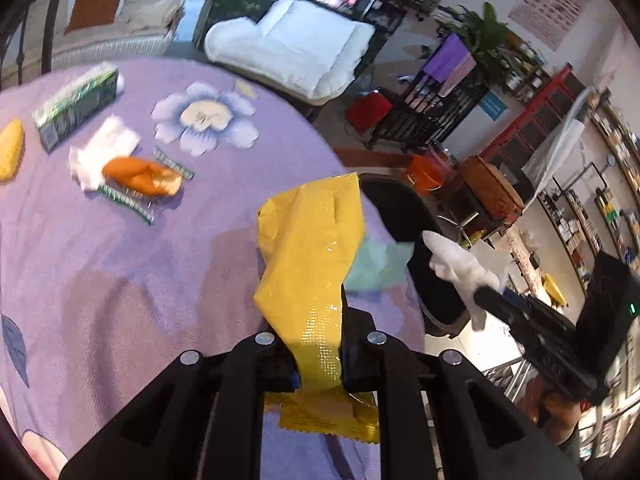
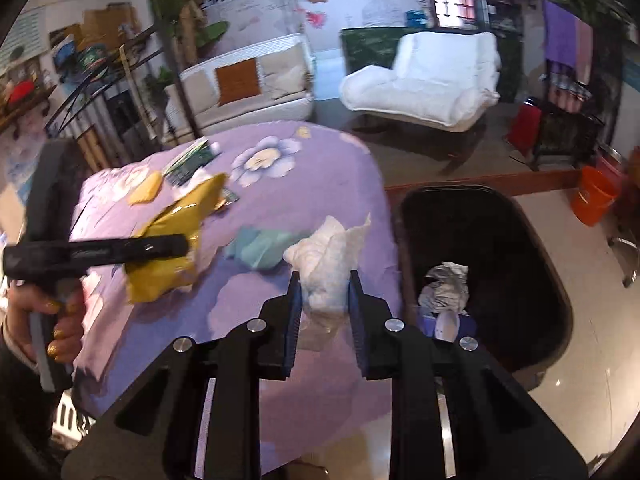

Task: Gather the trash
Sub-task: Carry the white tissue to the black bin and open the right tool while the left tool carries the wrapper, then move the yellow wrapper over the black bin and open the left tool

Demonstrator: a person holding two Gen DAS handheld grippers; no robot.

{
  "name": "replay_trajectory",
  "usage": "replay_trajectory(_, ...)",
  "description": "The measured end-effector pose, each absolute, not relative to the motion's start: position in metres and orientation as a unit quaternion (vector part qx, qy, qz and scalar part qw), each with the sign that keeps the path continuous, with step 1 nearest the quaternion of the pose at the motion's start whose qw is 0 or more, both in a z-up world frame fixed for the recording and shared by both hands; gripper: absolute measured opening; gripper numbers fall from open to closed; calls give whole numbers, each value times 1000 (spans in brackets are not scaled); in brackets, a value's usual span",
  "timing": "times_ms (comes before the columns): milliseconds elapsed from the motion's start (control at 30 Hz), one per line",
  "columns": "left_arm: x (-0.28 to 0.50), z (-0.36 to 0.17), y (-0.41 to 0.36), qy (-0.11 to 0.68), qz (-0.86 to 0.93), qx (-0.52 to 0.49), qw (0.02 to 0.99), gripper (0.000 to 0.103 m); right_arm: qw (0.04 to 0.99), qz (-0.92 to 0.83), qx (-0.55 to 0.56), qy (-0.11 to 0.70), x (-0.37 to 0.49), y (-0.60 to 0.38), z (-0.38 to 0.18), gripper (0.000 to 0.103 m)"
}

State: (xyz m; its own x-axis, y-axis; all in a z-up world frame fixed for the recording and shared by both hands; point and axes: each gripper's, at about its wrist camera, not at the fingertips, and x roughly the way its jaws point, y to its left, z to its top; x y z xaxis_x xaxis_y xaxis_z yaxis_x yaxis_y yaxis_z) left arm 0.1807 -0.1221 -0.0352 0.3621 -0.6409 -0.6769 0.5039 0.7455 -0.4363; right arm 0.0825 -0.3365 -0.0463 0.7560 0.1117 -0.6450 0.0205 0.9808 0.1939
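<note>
A yellow wrapper [image 1: 310, 264] is pinched in the left claw [image 1: 320, 354] and held above the worktop [image 1: 120, 280], which wears a purple flowered cloth. The right claw [image 2: 325, 308] is clamped on a crumpled white tissue [image 2: 328, 256] near the worktop's edge, just beside a black bin [image 2: 516, 248] that already holds crumpled paper [image 2: 446, 284]. Farther back on the cloth lie an orange wrapper [image 1: 140, 176], a white tissue wad [image 1: 100, 152], a green box [image 1: 76, 108] and a teal scrap [image 2: 260, 246].

We see a white armchair [image 2: 432, 80], a wicker sofa [image 2: 248, 84], an orange bucket [image 2: 594, 196] and a potted plant [image 1: 486, 36].
</note>
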Motion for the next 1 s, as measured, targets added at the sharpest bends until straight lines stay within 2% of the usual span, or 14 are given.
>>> replay_trajectory(167,167,-16,-154,418,-381,-55,822,14,934,-71,101,336,85,-378,-44,24)
replay_trajectory(333,156,-13,-195,411,-409,-15,814,14,910,-146,110,373,108,-423,-75,25)
replay_trajectory(400,154,-15,-208,414,-419,-7,808,14,901,-157,133,382,117,-439,-91,35)
replay_trajectory(467,152,-19,-223,415,-422,6,806,14,885,-169,154,405,127,-454,-110,71)
replay_trajectory(733,150,-36,-272,429,-436,44,790,14,870,-193,213,401,114,-474,-133,73)
replay_trajectory(800,150,-38,-286,431,-442,52,785,14,876,-211,199,385,100,-474,-126,75)
replay_trajectory(867,149,-40,-304,433,-452,62,777,14,880,-232,192,367,84,-475,-120,83)
replay_trajectory(1000,148,-45,-337,437,-470,78,763,14,882,-266,184,342,52,-483,-107,85)
